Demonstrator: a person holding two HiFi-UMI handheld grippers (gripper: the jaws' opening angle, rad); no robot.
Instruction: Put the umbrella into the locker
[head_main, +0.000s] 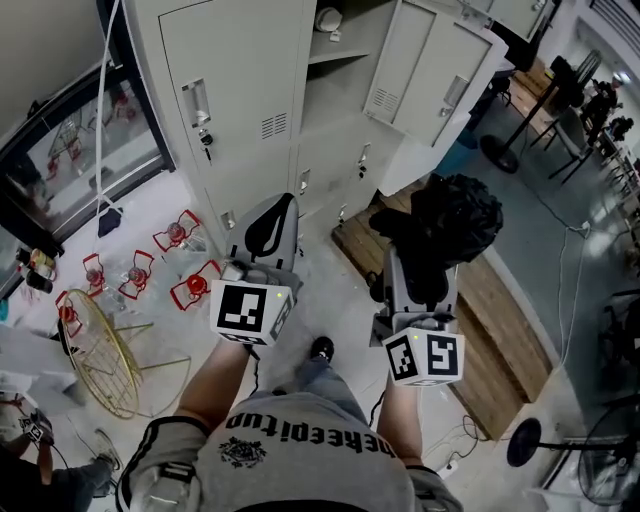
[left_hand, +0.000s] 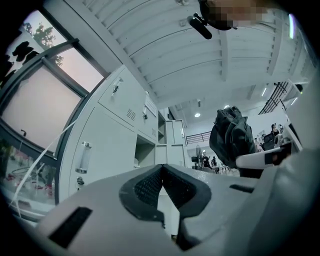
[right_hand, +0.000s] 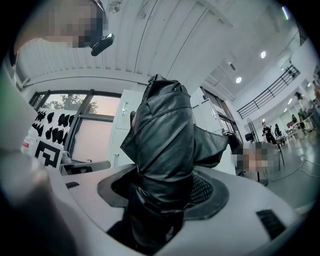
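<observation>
Bulging, crumpled black folded umbrella (right_hand: 162, 145)

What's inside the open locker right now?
In the open locker, a small white object sits above the shelf. Below the shelf nothing shows, though the compartment floor is hidden by the angle. The umbrella is outside, in the right gripper.

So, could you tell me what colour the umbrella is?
The umbrella is black; the right gripper view shows it best.

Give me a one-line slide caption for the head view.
Right gripper clamps a folded black umbrella while the shut, empty left gripper hangs beside it, facing the open grey locker.
</observation>
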